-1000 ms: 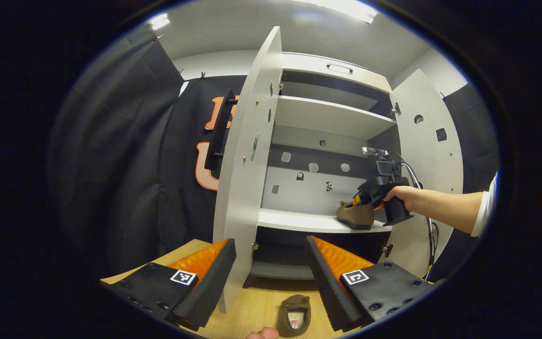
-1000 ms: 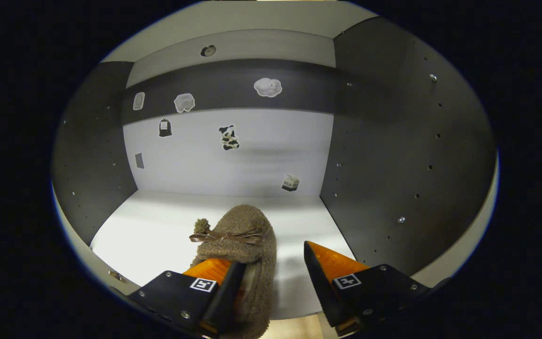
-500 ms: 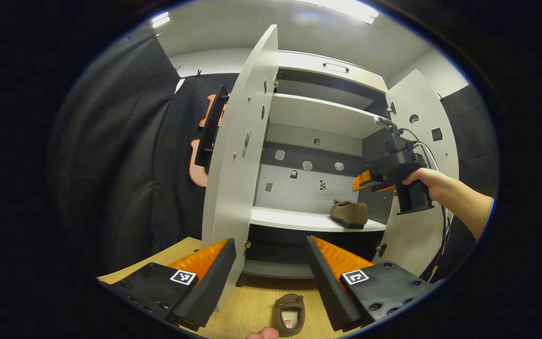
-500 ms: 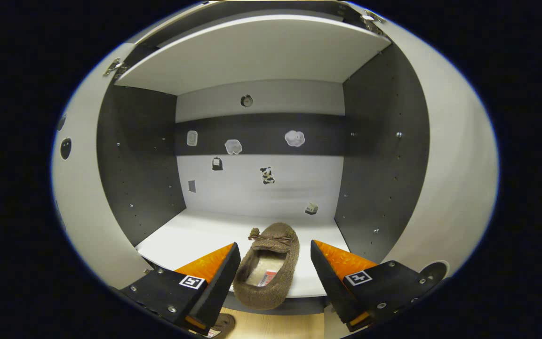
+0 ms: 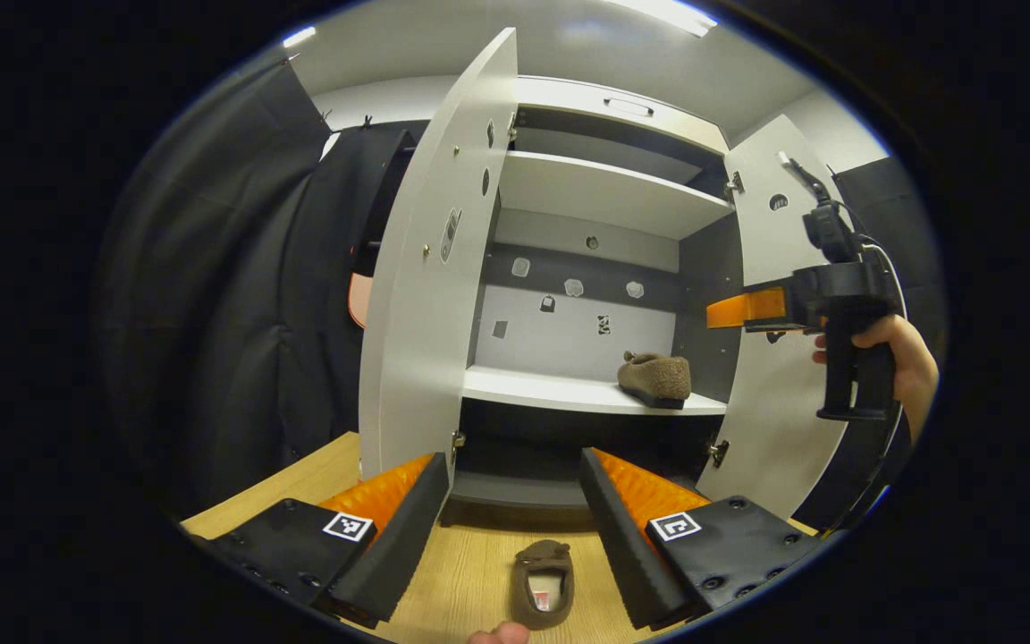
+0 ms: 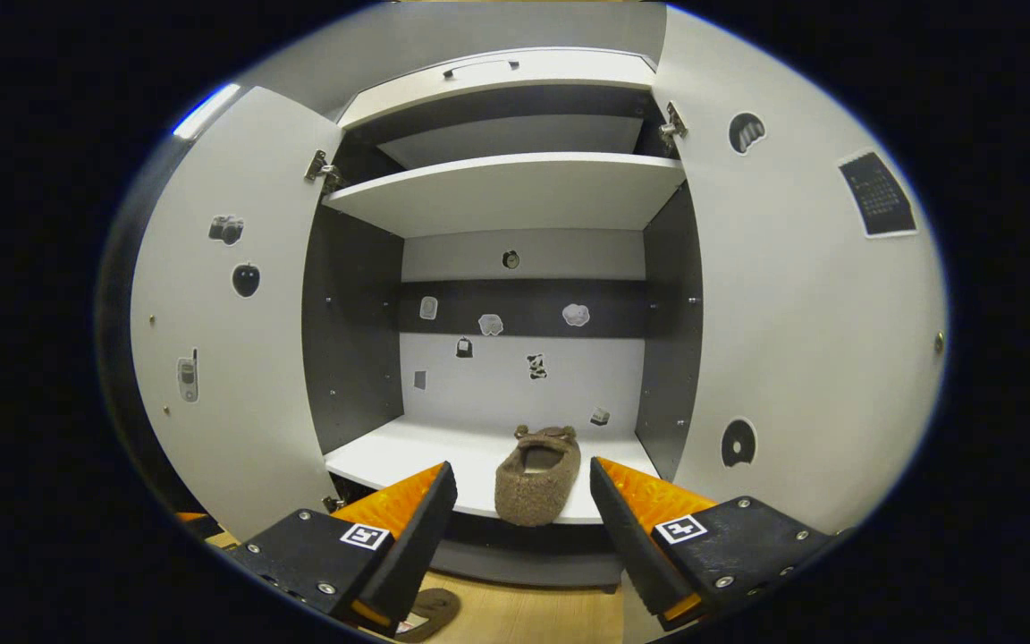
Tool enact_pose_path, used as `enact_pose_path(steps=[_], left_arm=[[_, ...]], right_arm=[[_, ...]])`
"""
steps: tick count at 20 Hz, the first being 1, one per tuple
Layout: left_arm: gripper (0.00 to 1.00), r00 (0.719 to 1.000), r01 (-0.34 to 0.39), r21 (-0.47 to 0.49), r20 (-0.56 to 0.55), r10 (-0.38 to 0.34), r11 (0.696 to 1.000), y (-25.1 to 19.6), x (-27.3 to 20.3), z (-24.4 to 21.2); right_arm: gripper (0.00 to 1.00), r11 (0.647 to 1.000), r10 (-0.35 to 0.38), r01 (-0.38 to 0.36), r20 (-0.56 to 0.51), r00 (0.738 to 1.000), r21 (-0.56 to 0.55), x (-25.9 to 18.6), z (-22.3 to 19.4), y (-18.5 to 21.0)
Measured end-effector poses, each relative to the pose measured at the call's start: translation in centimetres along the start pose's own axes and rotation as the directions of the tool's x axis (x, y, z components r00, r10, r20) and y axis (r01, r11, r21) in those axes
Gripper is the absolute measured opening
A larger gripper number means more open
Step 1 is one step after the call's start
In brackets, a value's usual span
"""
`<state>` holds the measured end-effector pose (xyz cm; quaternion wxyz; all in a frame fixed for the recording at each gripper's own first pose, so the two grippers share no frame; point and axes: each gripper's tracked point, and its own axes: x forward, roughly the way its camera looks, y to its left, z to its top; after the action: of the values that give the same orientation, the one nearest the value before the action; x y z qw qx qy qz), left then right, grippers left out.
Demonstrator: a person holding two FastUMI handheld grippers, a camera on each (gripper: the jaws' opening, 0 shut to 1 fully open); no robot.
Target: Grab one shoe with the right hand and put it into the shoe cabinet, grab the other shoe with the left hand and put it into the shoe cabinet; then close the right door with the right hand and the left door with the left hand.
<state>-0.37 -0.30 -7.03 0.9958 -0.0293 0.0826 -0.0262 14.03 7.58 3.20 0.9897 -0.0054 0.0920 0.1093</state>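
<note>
One shoe [image 6: 538, 474], a fuzzy brown slipper with a small bow and pompom at the toe, sits on the middle shelf [image 6: 390, 452] of the shoe cabinet [image 5: 622, 112], toward the shelf's right end and at its front edge, heel facing out, nothing touching it. The other shoe [image 5: 542, 583], the same brown plush with a pale insole showing, lies on the wooden floor [image 5: 470, 572] in front of the cabinet, toe toward the cabinet. The left gripper [image 5: 515, 510] hangs above that floor shoe with its fingers spread wide and empty. The right gripper [image 6: 519, 514] is held clear of the shelf, in front of the opening, jaws wide apart and holding nothing; in the left gripper view it [image 5: 730, 310] sits in a hand [image 5: 904, 358] near the right door [image 5: 779, 429]. Both doors stand open, the left door [image 5: 421, 295] swung well outward. The cabinet is pale outside with dark inner walls and small stickers on the back panel [image 6: 524, 376]. Black cloth [image 5: 238, 295] drapes the booth behind.
</note>
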Motion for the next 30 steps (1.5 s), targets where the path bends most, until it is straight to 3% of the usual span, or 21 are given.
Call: enact_pose_path(steps=[5,9,12,17,22,24,27,30], left_arm=[[0.97,0.996,0.019,0.008,-0.084,-0.018,1.000,-0.7,0.2,-4.2],[0.97,0.982,0.025,-0.010,-0.186,-0.026,1.000,-0.9,0.4,-8.2],[0.97,0.969,0.046,0.041,-0.244,-0.034,0.998,-0.8,1.2,-11.0],[0.99,0.897,0.079,-0.045,-0.433,-0.091,0.996,-1.0,2.8,-18.7],[0.98,0.801,0.064,0.018,-0.598,-0.040,0.998,0.7,5.7,-27.2],[0.98,0.775,0.075,0.041,-0.631,-0.032,0.996,0.9,6.8,-29.3],[0.98,0.744,0.111,0.053,-0.667,-0.047,0.992,0.5,7.5,-30.5],[0.98,0.748,0.121,0.060,-0.662,-0.051,0.991,0.6,8.7,-30.5]], right_arm=[[0.92,0.998,-0.055,0.056,0.059,0.997,-0.017,-5.3,-3.2,-1.2],[0.92,0.997,-0.076,0.073,0.090,0.993,0.031,-8.3,-5.2,-1.5],[0.92,0.995,-0.087,0.082,0.102,0.991,0.055,-9.6,-6.2,-2.1],[0.92,0.994,-0.107,0.104,0.130,0.986,0.034,-11.0,-6.7,-3.6],[0.92,0.988,-0.154,0.150,0.111,0.982,0.038,-11.6,-7.2,-5.7],[0.92,0.985,-0.170,0.168,0.115,0.979,0.026,-11.9,-7.1,-6.6],[0.92,0.983,-0.182,0.182,0.098,0.978,0.008,-12.2,-7.6,-7.3],[0.92,0.986,-0.166,0.165,0.097,0.981,0.023,-12.5,-7.7,-7.1]])
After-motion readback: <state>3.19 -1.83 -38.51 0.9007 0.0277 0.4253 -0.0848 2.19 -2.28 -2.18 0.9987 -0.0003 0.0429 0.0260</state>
